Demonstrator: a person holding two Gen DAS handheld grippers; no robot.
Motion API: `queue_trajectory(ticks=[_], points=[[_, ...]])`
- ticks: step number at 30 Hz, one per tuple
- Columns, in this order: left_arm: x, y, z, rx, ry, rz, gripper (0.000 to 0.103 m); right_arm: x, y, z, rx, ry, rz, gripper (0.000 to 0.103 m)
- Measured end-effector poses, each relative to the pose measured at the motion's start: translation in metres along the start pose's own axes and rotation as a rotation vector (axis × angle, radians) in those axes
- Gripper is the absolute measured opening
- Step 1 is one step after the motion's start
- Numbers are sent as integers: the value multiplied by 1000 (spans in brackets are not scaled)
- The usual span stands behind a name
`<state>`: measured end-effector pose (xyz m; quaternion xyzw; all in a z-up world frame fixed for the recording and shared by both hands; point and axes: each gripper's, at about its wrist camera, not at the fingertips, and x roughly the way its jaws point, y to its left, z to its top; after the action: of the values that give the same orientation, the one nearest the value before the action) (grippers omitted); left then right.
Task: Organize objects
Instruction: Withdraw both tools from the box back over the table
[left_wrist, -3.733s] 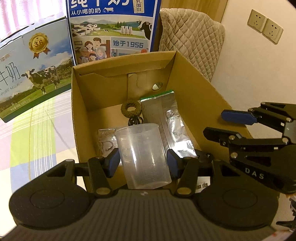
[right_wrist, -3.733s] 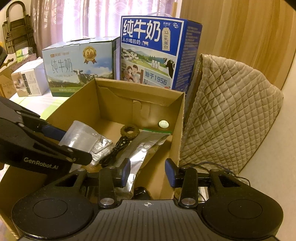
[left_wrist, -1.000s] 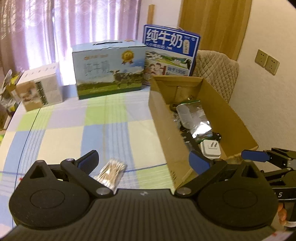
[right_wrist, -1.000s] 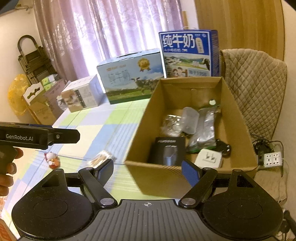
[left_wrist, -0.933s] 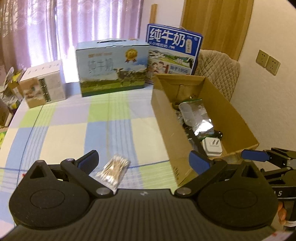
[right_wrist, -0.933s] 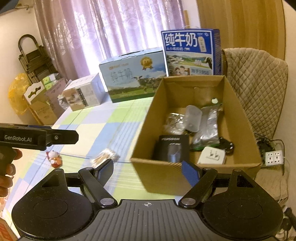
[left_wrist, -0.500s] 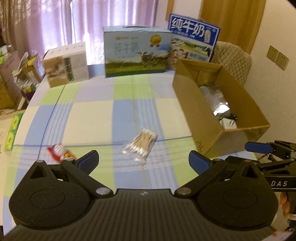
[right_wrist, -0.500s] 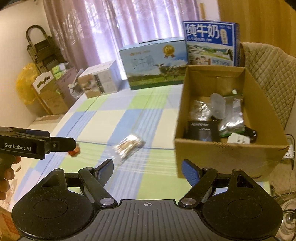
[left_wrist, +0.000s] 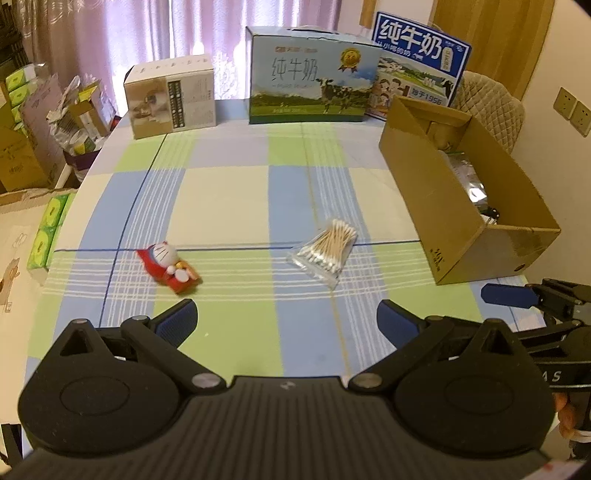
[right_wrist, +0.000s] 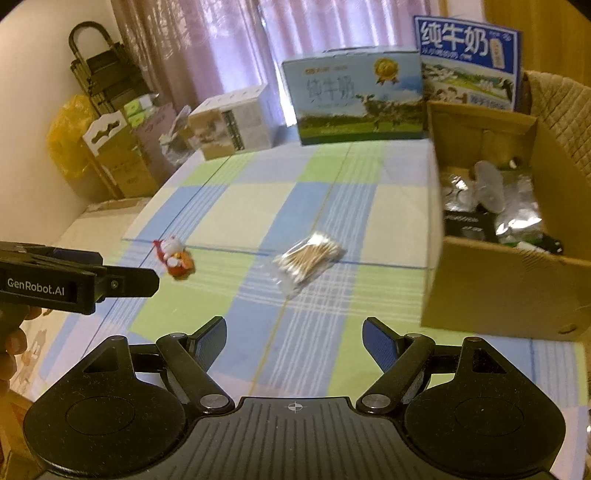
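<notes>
A clear bag of cotton swabs (left_wrist: 327, 250) (right_wrist: 309, 258) lies mid-table on the checked cloth. Left of it lies a small red and white cat toy (left_wrist: 168, 267) (right_wrist: 174, 257). An open cardboard box (left_wrist: 436, 206) (right_wrist: 491, 280) stands at the right edge, holding a clear cup (right_wrist: 487, 186), foil bags and a black item. My left gripper (left_wrist: 287, 323) is open and empty, well short of the toy and swabs. My right gripper (right_wrist: 294, 338) is likewise open with nothing between its fingers; it also shows at the right of the left wrist view.
Two milk cartons (left_wrist: 314, 88) (left_wrist: 417, 66) and a smaller white box (left_wrist: 171, 96) line the table's far edge. A quilted chair (left_wrist: 491, 103) stands behind the cardboard box. Boxes and bags crowd the floor at the left (right_wrist: 110, 147).
Both grippers pulled back from the cardboard box and swung left. The cup left my left gripper and lies in the box. The toy and swabs have come into view.
</notes>
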<state>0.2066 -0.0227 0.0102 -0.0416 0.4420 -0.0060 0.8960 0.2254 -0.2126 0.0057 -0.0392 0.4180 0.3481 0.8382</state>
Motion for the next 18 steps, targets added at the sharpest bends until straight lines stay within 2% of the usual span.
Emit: queue_trajectory(ticks=[18], points=[[19,42,-10,-63,50,58,102,51,21,-2,-15,82,31,78]])
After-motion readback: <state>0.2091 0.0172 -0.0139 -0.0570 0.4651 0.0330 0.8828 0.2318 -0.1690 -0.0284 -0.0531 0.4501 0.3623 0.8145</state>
